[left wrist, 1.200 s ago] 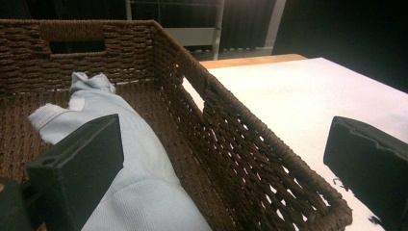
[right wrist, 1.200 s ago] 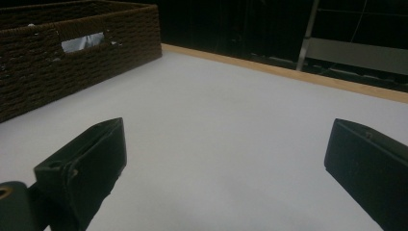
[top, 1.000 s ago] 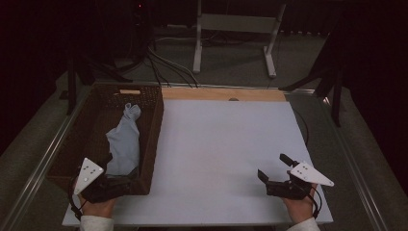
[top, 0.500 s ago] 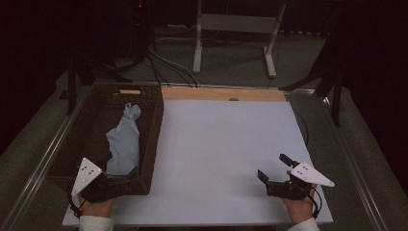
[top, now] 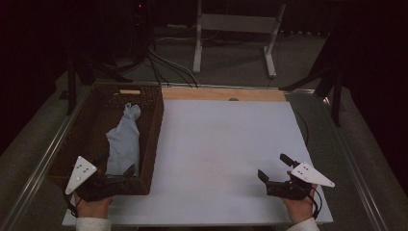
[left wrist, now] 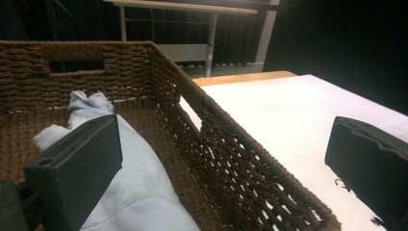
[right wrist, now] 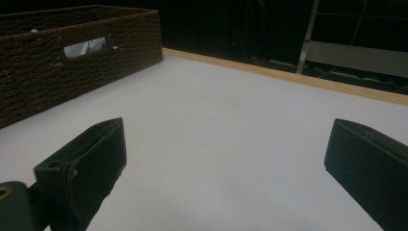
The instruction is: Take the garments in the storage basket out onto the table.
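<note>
The pale blue cloth (top: 123, 139) lies in the brown basket (top: 153, 139). The left tongs (top: 115, 177) sit wide open over its rim, probably to grab it. The right tongs (top: 274, 174) wait open and empty on the white surface (top: 216, 144).

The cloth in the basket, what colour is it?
Pale blue-grey. The cloth shows best in the high view, inside the brown basket.

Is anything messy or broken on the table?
Nothing looks broken or spilled. The pale blue cloth lies crumpled in the wicker basket, not folded. The left gripper hangs open over the basket's near corner, and the right gripper rests open on the white table.
</note>
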A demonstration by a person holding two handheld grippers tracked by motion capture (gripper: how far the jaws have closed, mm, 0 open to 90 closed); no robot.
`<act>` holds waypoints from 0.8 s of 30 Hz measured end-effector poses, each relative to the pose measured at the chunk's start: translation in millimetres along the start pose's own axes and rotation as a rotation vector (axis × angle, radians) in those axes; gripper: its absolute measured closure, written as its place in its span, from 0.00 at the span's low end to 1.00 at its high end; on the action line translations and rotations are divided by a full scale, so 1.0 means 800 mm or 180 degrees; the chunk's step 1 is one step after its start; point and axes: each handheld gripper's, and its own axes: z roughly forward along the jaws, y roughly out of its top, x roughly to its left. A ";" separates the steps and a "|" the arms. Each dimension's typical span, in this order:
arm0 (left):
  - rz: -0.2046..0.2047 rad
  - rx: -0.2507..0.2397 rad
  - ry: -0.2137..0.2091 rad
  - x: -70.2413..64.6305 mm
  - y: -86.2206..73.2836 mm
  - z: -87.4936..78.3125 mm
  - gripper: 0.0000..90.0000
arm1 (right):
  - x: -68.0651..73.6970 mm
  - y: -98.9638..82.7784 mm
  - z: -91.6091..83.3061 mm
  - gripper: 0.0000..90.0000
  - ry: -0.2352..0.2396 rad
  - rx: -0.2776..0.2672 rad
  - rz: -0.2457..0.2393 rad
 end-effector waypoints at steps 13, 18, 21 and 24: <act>0.0035 -0.0026 0.0032 0.007 0.017 -0.004 0.00 | 0.001 0.000 -0.002 0.01 -0.0016 -0.0033 0.0004; 0.0058 -0.0011 0.0051 0.011 0.024 -0.004 0.00 | 0.001 0.000 -0.002 0.01 -0.0023 -0.0038 0.0009; 0.0057 0.0002 0.0062 0.014 0.027 -0.004 0.00 | 0.001 0.000 -0.002 0.01 -0.0016 -0.0036 0.0010; 0.0060 0.0010 0.0071 0.016 0.030 -0.004 0.00 | 0.001 0.000 -0.001 0.01 -0.0020 -0.0034 0.0018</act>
